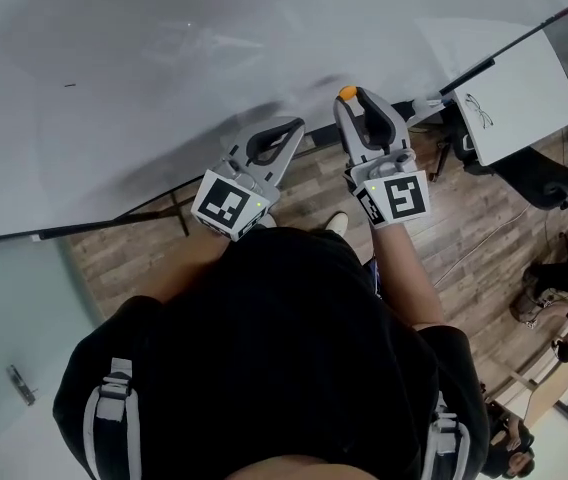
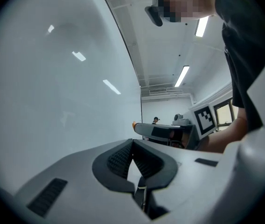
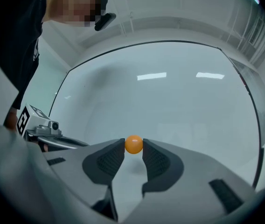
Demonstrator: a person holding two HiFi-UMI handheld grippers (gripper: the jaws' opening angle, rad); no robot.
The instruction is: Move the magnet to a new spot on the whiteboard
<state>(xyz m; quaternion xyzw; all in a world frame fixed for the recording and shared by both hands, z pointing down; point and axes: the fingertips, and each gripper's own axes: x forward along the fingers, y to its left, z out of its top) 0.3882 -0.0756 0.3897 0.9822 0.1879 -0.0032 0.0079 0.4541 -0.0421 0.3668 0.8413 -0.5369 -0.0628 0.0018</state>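
Observation:
A small round orange magnet sits pinched between the tips of my right gripper, which is shut on it. In the head view the magnet shows at the tip of the right gripper, close to the whiteboard; whether it touches the board I cannot tell. My left gripper hangs beside it to the left, near the board's lower edge, jaws closed together with nothing between them. The whiteboard fills the right gripper view.
A wooden floor lies below the board. A white sheet or panel on a stand is at the right. Bags and gear lie at the far right. A person's dark-clothed body fills the lower head view.

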